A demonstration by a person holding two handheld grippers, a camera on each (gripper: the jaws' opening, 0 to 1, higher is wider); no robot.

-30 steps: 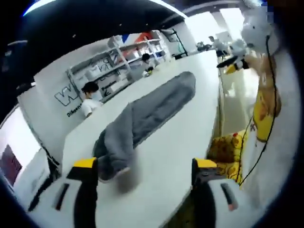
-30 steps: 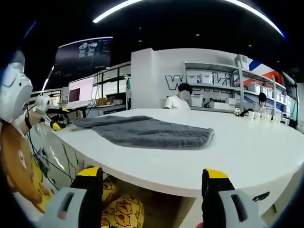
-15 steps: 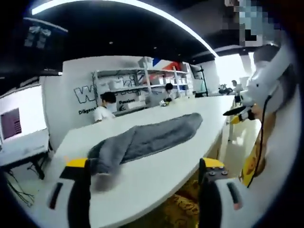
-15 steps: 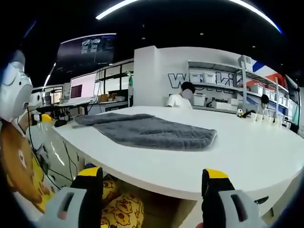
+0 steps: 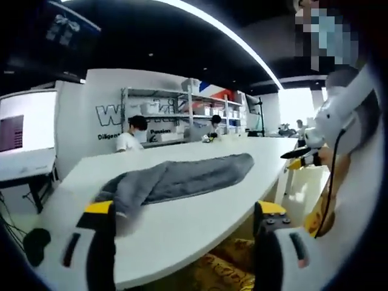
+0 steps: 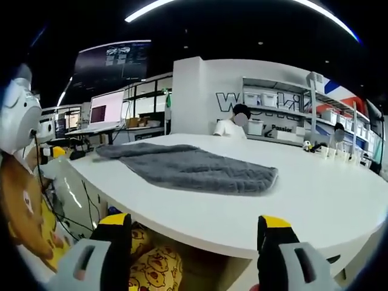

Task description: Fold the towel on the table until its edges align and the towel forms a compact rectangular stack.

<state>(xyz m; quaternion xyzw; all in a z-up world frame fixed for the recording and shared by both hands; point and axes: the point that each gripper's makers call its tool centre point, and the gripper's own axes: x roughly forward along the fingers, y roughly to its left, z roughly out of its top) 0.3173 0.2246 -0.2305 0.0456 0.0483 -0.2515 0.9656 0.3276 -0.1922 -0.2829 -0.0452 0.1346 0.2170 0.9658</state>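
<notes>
Where the white, round-edged table (image 6: 315,200) curves toward the cameras, a long grey terry towel (image 6: 194,168) lies flat on it, folded lengthwise into a narrow strip. In the right gripper view its long axis runs from the far left edge of the table toward the middle, ending in a broad, squared end. In the left gripper view the same towel (image 5: 176,180) stretches away from the camera, its near end bunched and slightly raised, its far end flatter.

The left gripper (image 5: 182,242) has its yellow-tipped jaws spread wide apart, holding nothing, low at the table edge just short of the towel's bunched end. The right gripper (image 6: 191,242) also has its jaws wide apart and empty, below the table rim, well apart from the towel.

Nothing lies between either gripper and the towel. A small dark object (image 6: 77,155) sits on the table near the towel's far left end.

Under the table, yellow cartoon-print fabric (image 6: 151,267) shows. Behind the table stand white shelving racks with storage bins (image 6: 291,115), a white wall with dark lettering (image 5: 115,115), and computer monitors on a desk (image 6: 106,115). Two people (image 5: 130,136) sit at the far side. Overhead, a curved strip light (image 6: 242,6) crosses the dark ceiling.
</notes>
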